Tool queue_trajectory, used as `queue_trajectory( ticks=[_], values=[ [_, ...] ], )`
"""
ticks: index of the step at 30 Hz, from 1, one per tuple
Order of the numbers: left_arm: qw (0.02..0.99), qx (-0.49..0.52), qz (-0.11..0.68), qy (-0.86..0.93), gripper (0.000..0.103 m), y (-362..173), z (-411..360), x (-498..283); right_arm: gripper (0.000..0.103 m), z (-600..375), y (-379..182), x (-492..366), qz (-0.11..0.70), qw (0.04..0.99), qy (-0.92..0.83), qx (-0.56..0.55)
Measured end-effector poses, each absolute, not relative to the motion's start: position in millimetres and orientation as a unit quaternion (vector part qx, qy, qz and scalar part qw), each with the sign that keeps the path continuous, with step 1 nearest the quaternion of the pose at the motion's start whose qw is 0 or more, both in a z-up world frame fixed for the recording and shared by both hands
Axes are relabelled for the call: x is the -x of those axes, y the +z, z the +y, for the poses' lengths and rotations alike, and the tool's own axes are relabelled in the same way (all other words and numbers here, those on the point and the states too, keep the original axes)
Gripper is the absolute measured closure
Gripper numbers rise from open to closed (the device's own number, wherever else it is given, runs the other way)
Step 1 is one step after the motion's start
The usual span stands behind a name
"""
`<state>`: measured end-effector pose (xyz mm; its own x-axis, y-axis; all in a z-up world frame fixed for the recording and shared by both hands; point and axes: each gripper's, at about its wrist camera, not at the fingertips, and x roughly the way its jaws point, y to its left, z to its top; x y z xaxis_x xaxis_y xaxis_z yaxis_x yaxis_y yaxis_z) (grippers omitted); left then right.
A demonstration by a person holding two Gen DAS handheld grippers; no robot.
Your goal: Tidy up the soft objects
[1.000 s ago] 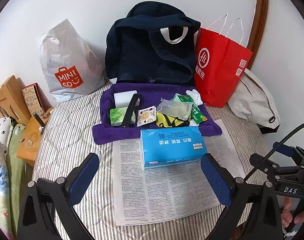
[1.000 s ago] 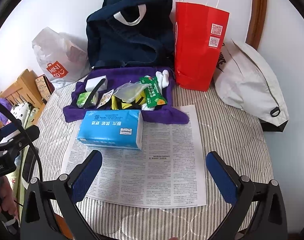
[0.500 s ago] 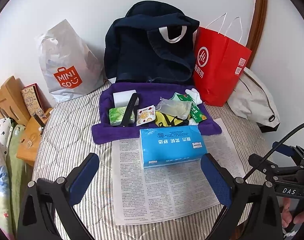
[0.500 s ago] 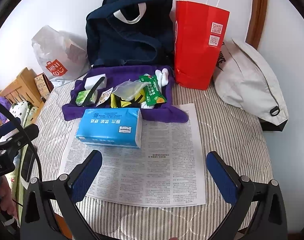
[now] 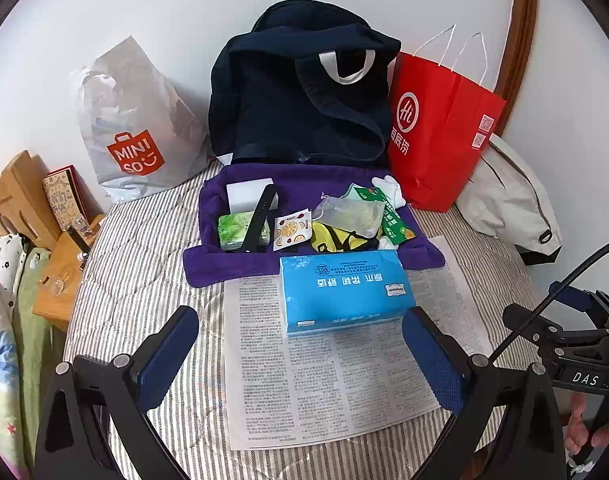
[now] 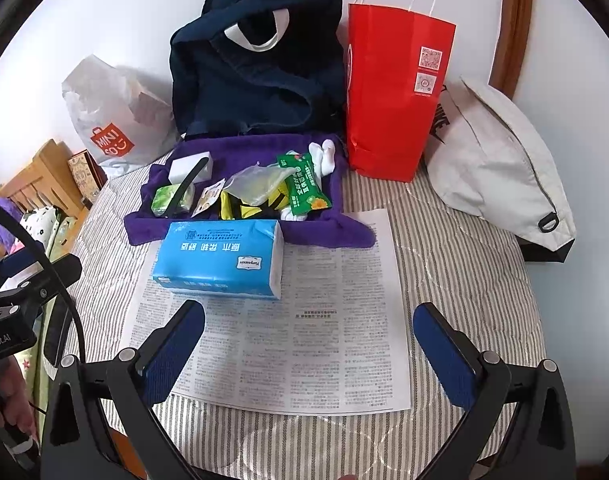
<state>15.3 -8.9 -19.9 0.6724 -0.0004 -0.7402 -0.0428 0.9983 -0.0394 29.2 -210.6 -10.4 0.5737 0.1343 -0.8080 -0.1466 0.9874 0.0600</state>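
A blue tissue pack [image 5: 344, 290] [image 6: 222, 258] lies on a printed paper sheet [image 5: 324, 372] [image 6: 304, 332] on the striped bed. Behind it a purple towel [image 5: 232, 268] [image 6: 324, 232] carries small items: a green pack [image 5: 236, 232], a white box [image 5: 246, 194], a black strap [image 5: 258, 220], a fruit-print sachet [image 5: 291, 230], a clear bag [image 5: 352, 214], a yellow-black item [image 5: 336, 240], a green packet [image 6: 304, 190] and white socks [image 6: 324, 156]. My left gripper [image 5: 300, 352] stands open just in front of the tissue pack. Open and empty too, my right gripper [image 6: 308, 344] hovers over the paper.
A dark navy backpack [image 5: 304, 96] leans on the wall behind the towel, with a white MINISO bag [image 5: 132, 132] to its left and a red paper bag [image 5: 436, 136] to its right. A grey-white bag [image 6: 500, 164] lies far right. A wooden rack [image 5: 20, 200] stands at left.
Both views have shifted slightly: the grippers have edged forward and a little lower toward the tissue pack. Nothing on the bed has moved; both grippers stay open.
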Motion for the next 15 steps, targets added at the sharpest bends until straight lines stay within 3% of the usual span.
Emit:
queue_trajectory(
  ticks=[15],
  values=[
    [0.914, 0.028, 0.405, 0.010, 0.000, -20.0, -7.0, -15.5, 0.000, -208.7, -10.0, -28.5, 0.456, 0.886, 0.078, 0.010]
  ],
)
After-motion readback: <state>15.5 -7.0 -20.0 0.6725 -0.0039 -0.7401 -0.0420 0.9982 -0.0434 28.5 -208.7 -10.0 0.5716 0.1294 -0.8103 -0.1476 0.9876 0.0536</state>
